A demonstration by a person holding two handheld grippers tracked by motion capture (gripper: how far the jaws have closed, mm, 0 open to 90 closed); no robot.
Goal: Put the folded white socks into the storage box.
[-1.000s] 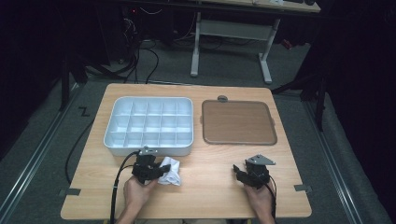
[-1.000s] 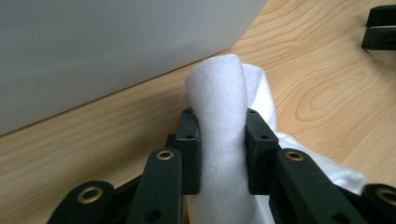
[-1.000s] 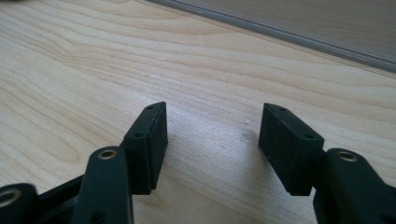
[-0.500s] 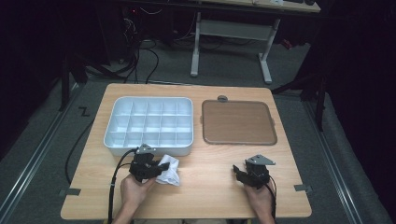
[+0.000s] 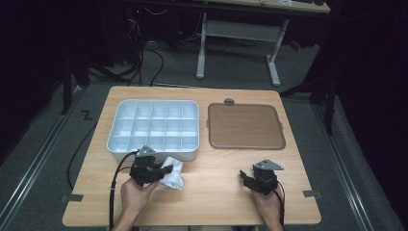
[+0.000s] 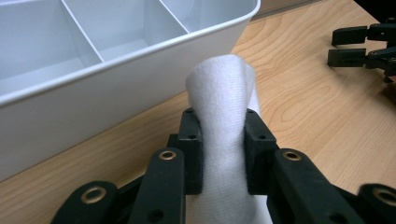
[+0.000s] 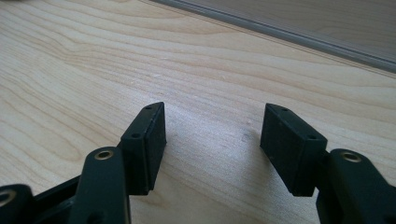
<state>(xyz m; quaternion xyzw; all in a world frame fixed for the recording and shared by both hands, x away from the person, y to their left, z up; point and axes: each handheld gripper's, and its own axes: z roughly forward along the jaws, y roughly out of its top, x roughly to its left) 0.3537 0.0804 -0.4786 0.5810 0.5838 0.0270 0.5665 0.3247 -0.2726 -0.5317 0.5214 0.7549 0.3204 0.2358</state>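
The left gripper has its jaws clamped on a bunched white cloth, just in front of the white divided tray. The right gripper rests on the table, jaws apart with nothing between them.

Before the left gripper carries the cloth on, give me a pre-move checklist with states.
1. Left gripper clamped on white cloth: ok, pads pinch it from both sides.
2. Cloth fully off the table: cannot tell, its lower end is hidden.
3. White divided tray compartments free: ok, none holds anything.
4. Cloth clear of the tray's near wall: ok, gap visible.
5. Right gripper out of the way: ok, open with nothing between the jaws, apart near the brown mat.
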